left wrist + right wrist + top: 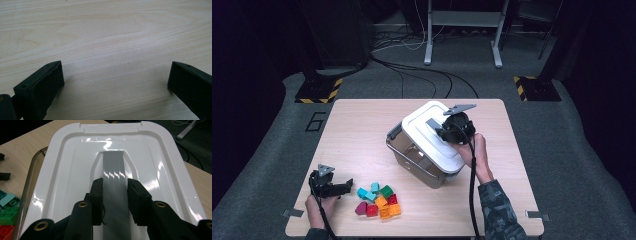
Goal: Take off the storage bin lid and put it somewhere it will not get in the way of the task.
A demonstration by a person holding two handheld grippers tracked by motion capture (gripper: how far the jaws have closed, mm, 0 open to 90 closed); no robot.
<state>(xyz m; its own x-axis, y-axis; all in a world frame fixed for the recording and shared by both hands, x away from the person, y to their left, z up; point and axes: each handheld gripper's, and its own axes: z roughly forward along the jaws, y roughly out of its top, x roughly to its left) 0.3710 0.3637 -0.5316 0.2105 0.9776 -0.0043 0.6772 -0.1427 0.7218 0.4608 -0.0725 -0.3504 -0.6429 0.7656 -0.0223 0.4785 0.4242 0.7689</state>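
Setting: dark room, grey carpeted floor with cables, hazard-striped base plates and metal stand legs at the far side. Pale wood-grain tabletop at centre.

Item 1. Storage box, clear-walled, wire bail handle along its near side. Near the middle of the tabletop, tilted. Apparently empty, though the interior is only partly readable.

Item 2. White lid, glossy, with a grey handle strip recessed along its centre. Sitting askew on the box, raised toward the far edge, so likely mid-removal rather than seated. Strip evidently the intended grasp point: narrow, central, raised clear of the recess.

Item 3. Right claw, closed on the grey handle strip, one black pad against each long edge. Held from above with the wrist angled, presumably to lever the lid off its rim and carry it aside.

Item 4. Left claw, spread wide, nothing between the pads, bare wood beneath. Resting low at the near left of the tabletop, pointing toward the blocks; probably parked in readiness beside them.

Item 5. Toy blocks, loose cluster in teal, green, orange, red and magenta. Near edge of the tabletop, just beside the left claw, apart from the box. Grouped close to the box mouth, plausibly as contents to be loaded once the opening is free.

Item 6. Person's hands and patterned sleeve, entering from the near edge.
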